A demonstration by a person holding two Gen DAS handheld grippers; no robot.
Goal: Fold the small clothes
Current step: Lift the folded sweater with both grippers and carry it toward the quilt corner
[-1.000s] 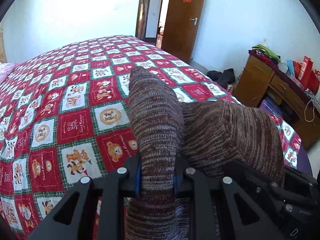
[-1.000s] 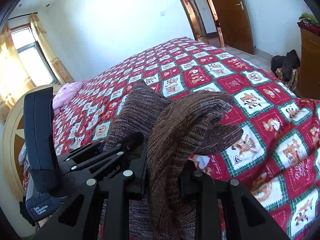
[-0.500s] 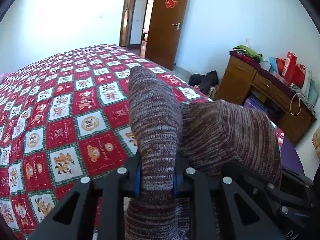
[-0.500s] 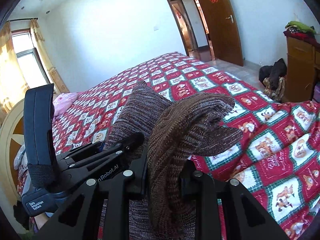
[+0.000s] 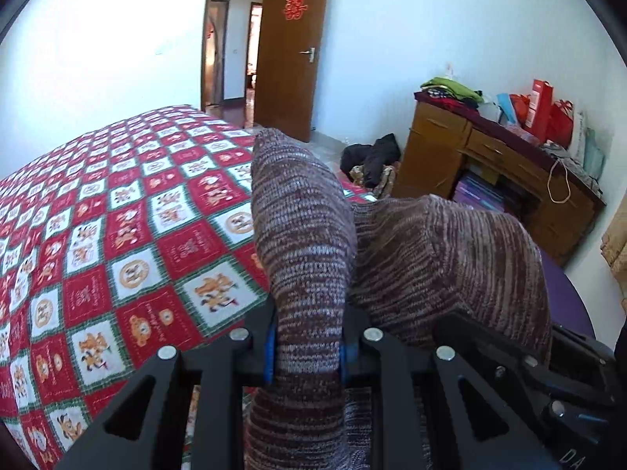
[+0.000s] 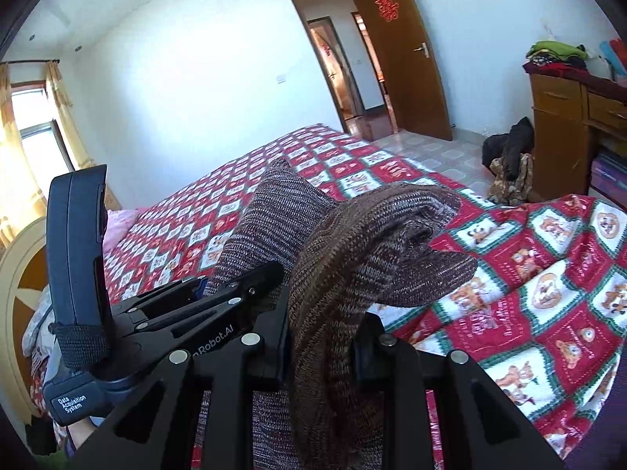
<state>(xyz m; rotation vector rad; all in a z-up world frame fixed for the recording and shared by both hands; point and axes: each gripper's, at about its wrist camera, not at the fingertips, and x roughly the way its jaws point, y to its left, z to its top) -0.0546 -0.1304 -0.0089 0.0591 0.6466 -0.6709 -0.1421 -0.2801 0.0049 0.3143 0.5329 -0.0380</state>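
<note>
A brown and white striped knit garment is lifted off the bed, with a gripper pinching each end. My left gripper is shut on a thick fold of it that stands up between the blue pads. My right gripper is shut on another bunched fold of the knit garment, which flops forward over the fingers. The left gripper shows in the right wrist view just to the left, close alongside. The cloth hides both sets of fingertips.
The bed wears a red, green and white quilt with cartoon squares, spreading ahead and below. A wooden desk piled with clothes and bags stands at the right wall. Dark clothes lie on the floor near an open brown door.
Both grippers rose and tilted up with the garment held; the bed sank lower in view and the door, wall and desk came further into sight. The grips are unchanged.
</note>
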